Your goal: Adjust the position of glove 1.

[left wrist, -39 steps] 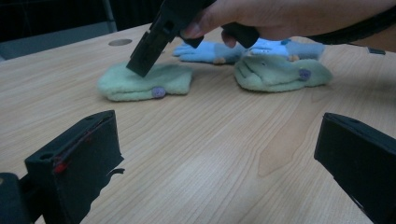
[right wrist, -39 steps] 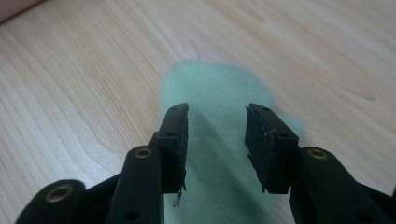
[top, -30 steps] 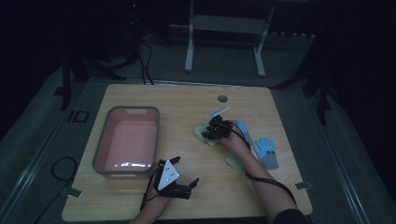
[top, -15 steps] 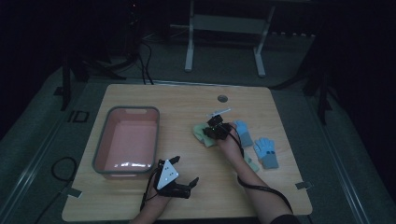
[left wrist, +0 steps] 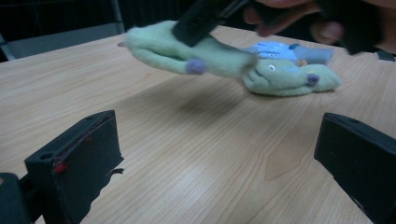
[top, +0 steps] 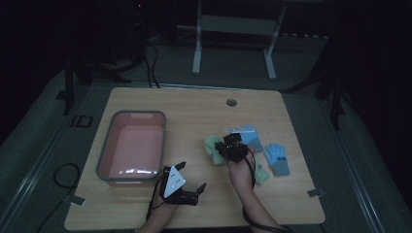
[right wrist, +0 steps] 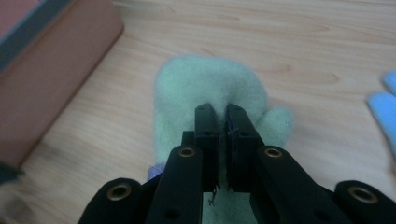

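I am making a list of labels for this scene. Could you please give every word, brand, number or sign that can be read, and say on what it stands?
None can be read.
The green mitten held in the right tongs, the blue gloves, the pink tub and the wooden table carry no print.
The dark mark on the floor left of the table is too blurred to read.
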Demonstrator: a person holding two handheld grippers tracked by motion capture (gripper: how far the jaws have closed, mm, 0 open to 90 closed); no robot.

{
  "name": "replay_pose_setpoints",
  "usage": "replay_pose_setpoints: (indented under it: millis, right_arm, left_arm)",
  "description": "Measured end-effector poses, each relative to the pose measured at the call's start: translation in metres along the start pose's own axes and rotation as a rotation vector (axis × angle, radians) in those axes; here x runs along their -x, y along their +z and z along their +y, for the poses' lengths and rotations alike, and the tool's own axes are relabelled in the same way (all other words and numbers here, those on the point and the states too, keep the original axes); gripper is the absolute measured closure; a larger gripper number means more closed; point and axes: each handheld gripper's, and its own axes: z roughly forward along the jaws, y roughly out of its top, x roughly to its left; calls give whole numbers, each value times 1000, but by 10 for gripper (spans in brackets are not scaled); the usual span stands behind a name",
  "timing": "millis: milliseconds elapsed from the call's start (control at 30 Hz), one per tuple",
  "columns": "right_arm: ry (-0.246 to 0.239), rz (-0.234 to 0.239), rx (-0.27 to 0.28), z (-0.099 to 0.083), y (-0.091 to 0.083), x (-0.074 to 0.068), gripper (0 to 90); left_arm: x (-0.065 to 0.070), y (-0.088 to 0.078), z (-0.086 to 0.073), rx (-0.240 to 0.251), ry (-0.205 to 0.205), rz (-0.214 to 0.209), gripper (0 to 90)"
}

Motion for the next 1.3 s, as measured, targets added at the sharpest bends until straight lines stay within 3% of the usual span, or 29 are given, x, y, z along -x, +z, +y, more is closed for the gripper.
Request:
replay_pose_setpoints:
  millis: [233,300,367,500,600,733,833,867,900,933,967,1000,1033,1067,1100,1133,1167,1233,1300]
  right_arm:
    - [-6,-72,-23,-28,-9,-15,850]
    - [30,-63,-11,-36,-11,-17,850]
    - [39,-88,8,-45,-11,-20,850]
    - [74,-106,-24,-61,3,-16,843]
    - [93,-102,-23,-70,12,-13,804]
    - [75,-86,-20,-69,13,-14,723]
    - [9,-14,9,-60,6,-9,617]
    - [9,-14,9,-60,6,-9,617]
    - [-26,-4,9,-56,3,-6,603]
    - [-95,-7,26,-47,-4,-1,604]
    - [-126,5,34,-43,-7,4,604]
    - [-126,5,34,-43,-7,4,604]
    - [-148,66,41,-34,-14,15,620]
    - [-163,95,41,-32,-16,18,620]
    - [-163,95,41,-32,-16,18,620]
    - [-211,102,48,-30,-17,20,623]
    - [-275,95,39,-28,-16,21,630]
    - [-359,126,1,-29,-7,25,634]
    - [-368,150,-25,-32,-2,25,634]
  left_arm:
    - [3,-1,0,2,17,4,8]
    - [3,-1,0,3,18,4,8]
    - [3,-1,0,4,21,4,8]
    - [4,-1,0,4,26,4,8]
    - [4,-1,0,4,22,0,8]
    - [3,0,0,2,15,-4,8]
    - [4,0,0,1,18,-2,8]
    - [4,0,0,1,18,-2,8]
    - [4,0,0,0,19,-2,8]
    - [4,0,0,1,18,0,8]
    - [4,0,0,0,16,-1,8]
    - [4,0,0,0,16,-1,8]
    - [3,0,0,-5,17,-1,8]
    - [3,0,0,-5,17,-2,8]
    - [3,0,0,-5,17,-2,8]
    - [3,1,0,-3,16,-3,8]
    - [4,1,0,-3,17,-2,8]
    - [4,1,0,-4,20,0,8]
    - [4,1,0,-4,22,0,8]
